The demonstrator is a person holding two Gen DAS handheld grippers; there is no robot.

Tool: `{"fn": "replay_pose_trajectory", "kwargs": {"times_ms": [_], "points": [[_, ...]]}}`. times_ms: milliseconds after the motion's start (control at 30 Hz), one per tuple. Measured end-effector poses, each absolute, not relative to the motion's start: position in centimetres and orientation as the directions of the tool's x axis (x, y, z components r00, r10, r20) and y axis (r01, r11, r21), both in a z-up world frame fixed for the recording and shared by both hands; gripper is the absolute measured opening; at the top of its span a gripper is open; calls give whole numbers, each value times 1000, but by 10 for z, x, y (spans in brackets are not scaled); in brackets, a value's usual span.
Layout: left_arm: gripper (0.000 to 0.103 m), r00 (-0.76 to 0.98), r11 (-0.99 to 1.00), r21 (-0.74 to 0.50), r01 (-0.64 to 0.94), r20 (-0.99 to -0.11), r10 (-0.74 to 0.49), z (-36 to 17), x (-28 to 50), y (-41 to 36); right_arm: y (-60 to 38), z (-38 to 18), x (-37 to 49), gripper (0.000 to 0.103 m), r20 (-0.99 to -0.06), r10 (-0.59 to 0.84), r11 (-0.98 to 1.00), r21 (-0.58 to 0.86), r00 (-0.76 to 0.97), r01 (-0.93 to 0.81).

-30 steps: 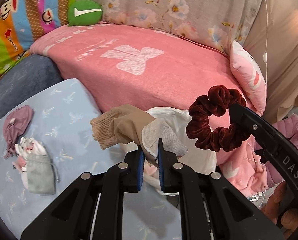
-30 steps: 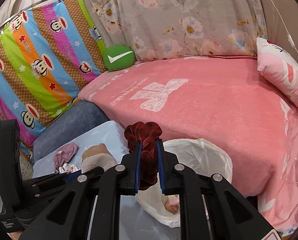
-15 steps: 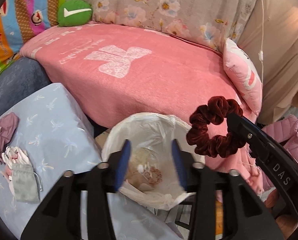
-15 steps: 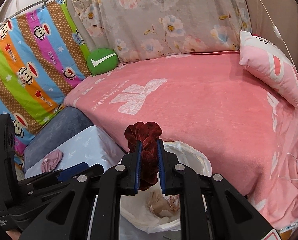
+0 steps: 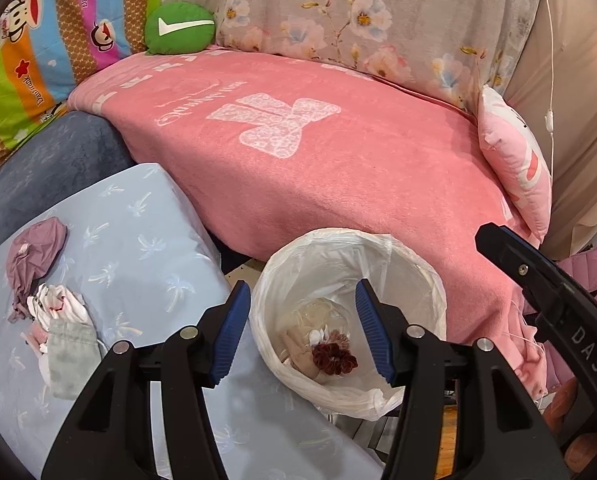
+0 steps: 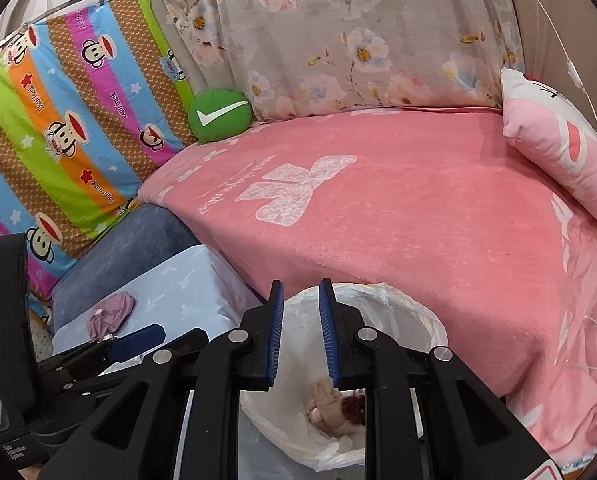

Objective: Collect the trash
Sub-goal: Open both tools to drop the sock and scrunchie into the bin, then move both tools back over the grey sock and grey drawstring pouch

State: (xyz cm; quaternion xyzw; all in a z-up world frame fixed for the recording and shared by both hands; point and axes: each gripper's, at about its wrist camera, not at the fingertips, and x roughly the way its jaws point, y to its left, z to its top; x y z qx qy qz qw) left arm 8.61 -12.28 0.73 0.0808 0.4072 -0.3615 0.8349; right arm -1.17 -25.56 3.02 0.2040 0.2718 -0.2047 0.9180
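**Scrunchie and sock lie in the bin**

The dark red scrunchie [image 5: 334, 358] lies at the bottom of the white-lined trash bin [image 5: 414, 268], touching a beige sock [image 5: 298, 346]. The left hand-held gripper [image 5: 303, 332] hangs above the bin with its jaws spread wide and nothing between them. The right hand-held gripper [image 6: 300, 334] is also over the bin, jaws parted and empty. To the left of the left gripper, on the light blue desk [image 5: 146, 224], lie a mauve cloth [image 5: 34, 256] and a grey pouch [image 5: 72, 354]. Beyond the bin is a pink blanket [image 5: 338, 176].
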Motion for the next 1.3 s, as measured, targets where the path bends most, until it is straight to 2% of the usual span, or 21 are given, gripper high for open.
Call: {"fn": "replay_pose_trajectory", "kwargs": {"times_ms": [100, 200, 300, 567, 700, 867, 1000, 1300], "points": [[52, 408, 731, -169, 661, -737, -539, 8, 87, -117, -251, 30, -10, 20, -585, -259, 838, 260, 769, 480], [54, 407, 736, -174, 654, -739, -536, 7, 89, -111, -245, 29, -9, 27, -585, -254, 840, 260, 770, 475], [67, 422, 754, -172, 634, -740, -524, 6, 91, -102, -239, 27, -6, 27, -590, -239, 846, 263, 771, 463], [67, 453, 798, -182, 575, -742, -495, -1, 103, -67, -210, 19, 7, 31, -609, -198, 870, 252, 768, 424], [73, 479, 831, -176, 528, -746, -463, -5, 110, -48, -190, 13, 17, 32, -623, -165, 886, 247, 764, 392], [73, 510, 867, -158, 472, -754, -414, -11, 119, -20, -159, 7, 32, 33, -639, -127, 909, 231, 758, 348], [74, 526, 890, -161, 427, -756, -390, -16, 126, 7, -135, 4, 43, 38, -649, -98, 923, 224, 755, 313], [76, 557, 946, -139, 292, -779, -287, -33, 142, 73, -71, -18, 76, 39, -690, -8, 954, 212, 724, 212]]}}
